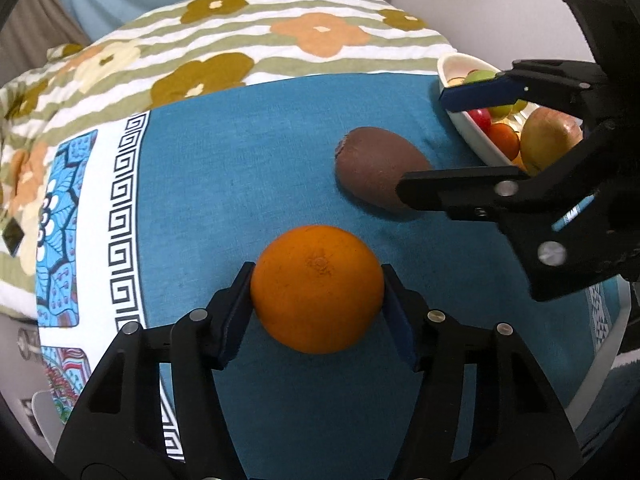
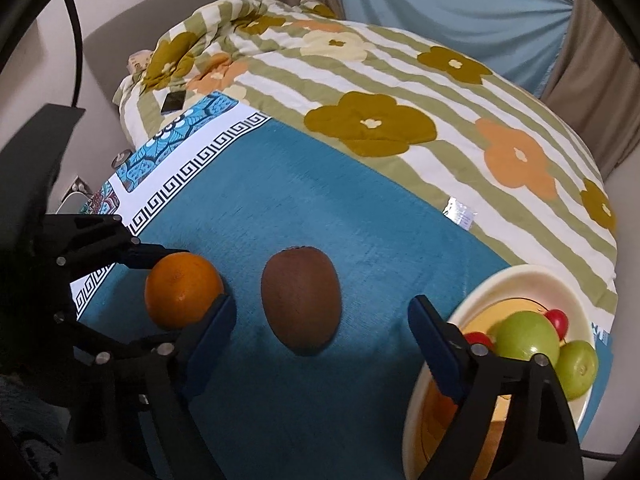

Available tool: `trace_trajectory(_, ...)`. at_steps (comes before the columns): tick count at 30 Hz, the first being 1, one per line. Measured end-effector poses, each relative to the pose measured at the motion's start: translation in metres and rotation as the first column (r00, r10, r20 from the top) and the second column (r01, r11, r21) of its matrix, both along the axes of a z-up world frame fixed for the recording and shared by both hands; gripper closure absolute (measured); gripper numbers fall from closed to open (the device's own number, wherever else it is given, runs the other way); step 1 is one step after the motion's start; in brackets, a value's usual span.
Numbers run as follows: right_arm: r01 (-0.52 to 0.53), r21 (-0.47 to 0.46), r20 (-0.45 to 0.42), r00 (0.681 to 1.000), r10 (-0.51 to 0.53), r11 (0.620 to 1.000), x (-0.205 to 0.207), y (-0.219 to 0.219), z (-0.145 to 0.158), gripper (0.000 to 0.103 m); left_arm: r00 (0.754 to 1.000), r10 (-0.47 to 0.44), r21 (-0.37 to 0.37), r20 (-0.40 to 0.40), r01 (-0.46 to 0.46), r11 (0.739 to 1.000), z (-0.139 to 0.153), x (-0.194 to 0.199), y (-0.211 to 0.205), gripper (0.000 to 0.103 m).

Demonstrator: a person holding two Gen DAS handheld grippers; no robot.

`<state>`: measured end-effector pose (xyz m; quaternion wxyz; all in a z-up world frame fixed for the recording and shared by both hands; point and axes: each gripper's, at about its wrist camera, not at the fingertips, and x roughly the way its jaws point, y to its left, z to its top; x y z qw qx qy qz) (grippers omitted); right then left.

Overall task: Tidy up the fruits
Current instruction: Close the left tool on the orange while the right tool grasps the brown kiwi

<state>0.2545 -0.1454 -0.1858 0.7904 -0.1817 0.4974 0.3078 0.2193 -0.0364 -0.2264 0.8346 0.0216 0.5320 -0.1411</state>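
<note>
Left gripper (image 1: 318, 286): your fingers are clamped on the orange (image 1: 318, 288), nearest on the blue cloth (image 1: 240, 152).
Right gripper (image 2: 320, 328): wide open, empty, around the kiwi (image 2: 301, 300), whose long axis runs near-to-far between them.
Bowl (image 2: 520, 276): right, already holding fruit.

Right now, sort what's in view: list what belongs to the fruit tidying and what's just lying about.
Part of the job:
orange, between the left gripper fingers
kiwi, in front of the open right gripper
fruit bowl

Just lying about:
blue cloth
floral quilt
dark flat object on the quilt
</note>
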Motion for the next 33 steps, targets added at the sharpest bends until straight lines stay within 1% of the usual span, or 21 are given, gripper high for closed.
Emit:
trace_trajectory(2, -0.001, -0.002, -0.013, 1.0, 0.001, 1.0, 0.001, 0.003, -0.004, 0.025, 1.0, 0.01, -0.007, -0.005, -0.01, 1.0, 0.0, 0.0, 0.004, 0.039)
trace_trajectory(6, -0.006, -0.007, -0.04, 0.999, 0.005, 1.0, 0.004, 0.009, -0.013, 0.031, 1.0, 0.024, 0.003, -0.005, -0.024, 1.0, 0.001, -0.003, 0.013, 0.039)
trace_trajectory(10, -0.013, -0.013, -0.051, 0.999, 0.012, 1.0, 0.005, 0.014, -0.018, 0.034, 0.999, 0.033, 0.005, -0.006, -0.033, 0.999, 0.001, -0.004, 0.018, 0.039)
trace_trajectory(17, -0.003, -0.024, -0.06, 0.998, 0.002, 1.0, 0.009, 0.018, -0.024, 0.036, 0.999, 0.035, 0.014, -0.006, -0.035, 0.999, 0.001, -0.003, 0.022, 0.039)
trace_trajectory(20, -0.008, -0.025, -0.071, 0.997, 0.006, 1.0, 0.01, 0.02, -0.028, 0.045, 0.999, 0.035, 0.016, -0.002, -0.035, 0.999, 0.003, -0.002, 0.024, 0.039)
trace_trajectory(22, -0.012, -0.025, -0.08, 0.997, 0.01, 1.0, 0.01, 0.021, -0.03, 0.056, 0.999, 0.038, 0.018, 0.002, -0.038, 0.999, 0.004, -0.001, 0.025, 0.039)
trace_trajectory(28, 0.03, -0.003, -0.078, 0.997, -0.03, 1.0, 0.009, 0.015, -0.026, 0.059, 0.998, 0.051, 0.019, 0.022, -0.052, 0.998, 0.014, 0.001, 0.029, 0.039)
trace_trajectory(33, 0.053, 0.028, -0.06, 0.997, -0.051, 0.998, 0.007, 0.009, -0.01, 0.059, 0.997, 0.063, 0.015, 0.041, -0.064, 0.998, 0.027, 0.003, 0.03, 0.039)
